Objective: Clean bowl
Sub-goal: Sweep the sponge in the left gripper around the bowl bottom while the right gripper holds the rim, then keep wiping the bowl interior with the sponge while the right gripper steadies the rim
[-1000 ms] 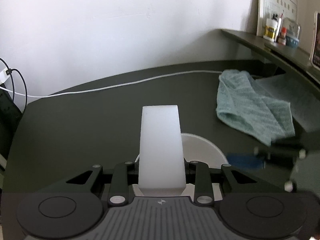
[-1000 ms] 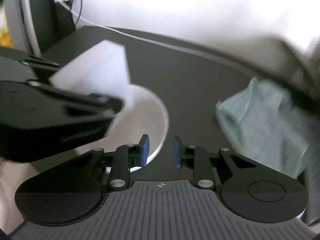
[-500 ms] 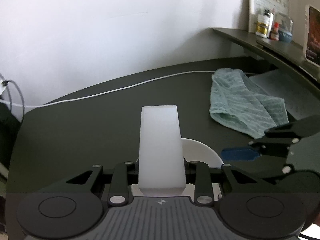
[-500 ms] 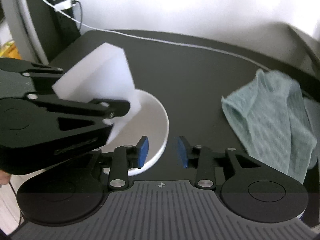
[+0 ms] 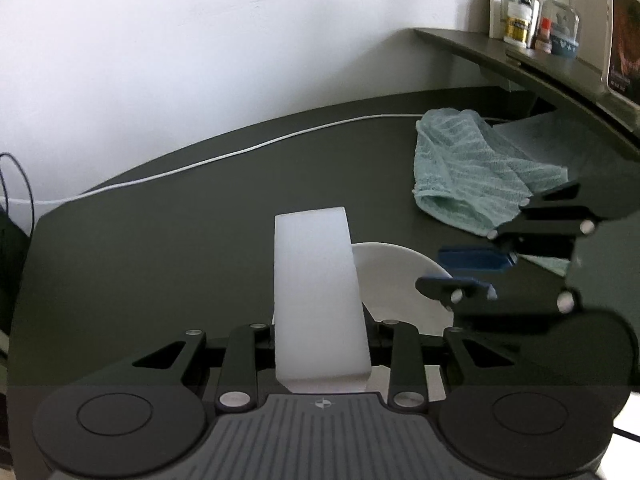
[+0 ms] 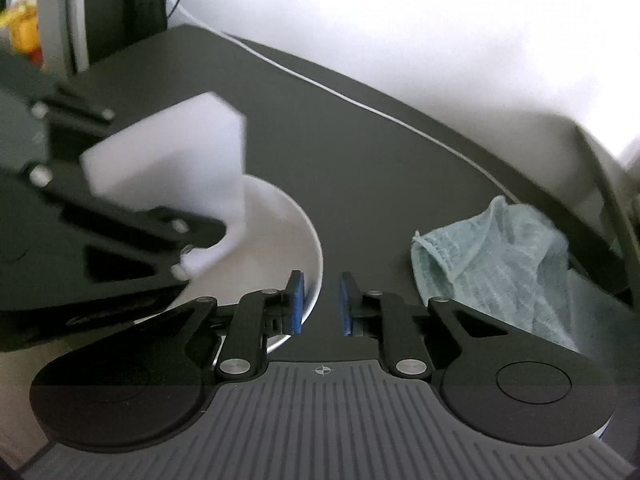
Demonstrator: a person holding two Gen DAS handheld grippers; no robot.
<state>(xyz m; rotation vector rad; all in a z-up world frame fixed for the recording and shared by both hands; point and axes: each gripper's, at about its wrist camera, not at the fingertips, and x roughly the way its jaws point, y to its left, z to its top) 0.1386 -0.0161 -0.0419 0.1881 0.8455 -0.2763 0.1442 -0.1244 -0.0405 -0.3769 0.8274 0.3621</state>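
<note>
Over the bowl (image 6: 308, 236), my right gripper (image 6: 320, 300) straddles the rim, jaws slightly parted, empty; left gripper (image 5: 320, 344) clamps the sponge (image 5: 316, 292). I should pinch the rim squarely before scrubbing.

- sponge (image 5: 318, 300) blocks most of the bowl (image 5: 400, 276)
- shelf bottles (image 5: 516, 20) too tiny to read
- left hand-held gripper (image 6: 100, 216) smeared by blur, cut off at the edge

White bowl (image 6: 308, 240) upright on dark table; white sponge block (image 5: 318, 292) above it
</note>
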